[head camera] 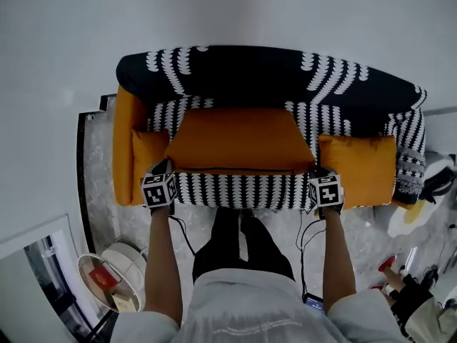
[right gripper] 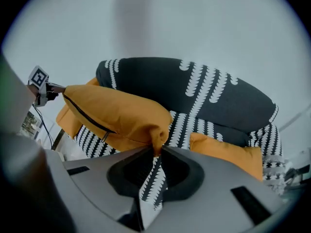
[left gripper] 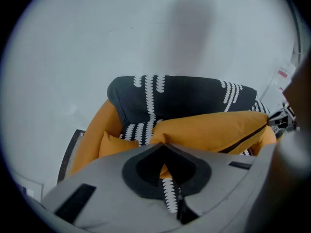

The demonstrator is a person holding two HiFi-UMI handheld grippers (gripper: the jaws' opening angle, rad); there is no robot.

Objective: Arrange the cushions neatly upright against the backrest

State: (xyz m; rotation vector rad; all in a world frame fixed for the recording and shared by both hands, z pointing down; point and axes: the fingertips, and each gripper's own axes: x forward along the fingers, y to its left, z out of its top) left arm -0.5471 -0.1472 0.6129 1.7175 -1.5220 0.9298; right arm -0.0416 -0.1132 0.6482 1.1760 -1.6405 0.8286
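Observation:
A large orange cushion (head camera: 239, 140) hangs lifted over the seat of a black-and-white patterned sofa (head camera: 264, 73), held by its two near corners. My left gripper (head camera: 160, 186) is shut on its left corner (left gripper: 164, 141). At the other end, my right gripper (head camera: 325, 188) is shut on the right corner (right gripper: 158, 144). The cushion's zipper edge (right gripper: 87, 118) faces me. A small orange cushion (head camera: 148, 151) lies at the left end of the seat. Another orange cushion (head camera: 358, 168) lies at the right end.
The sofa has an orange left arm (head camera: 127, 141) and stands against a pale wall. A round white side table (head camera: 118, 283) with small items is at the lower left. A person's gloved hand (head camera: 410, 295) shows at the lower right.

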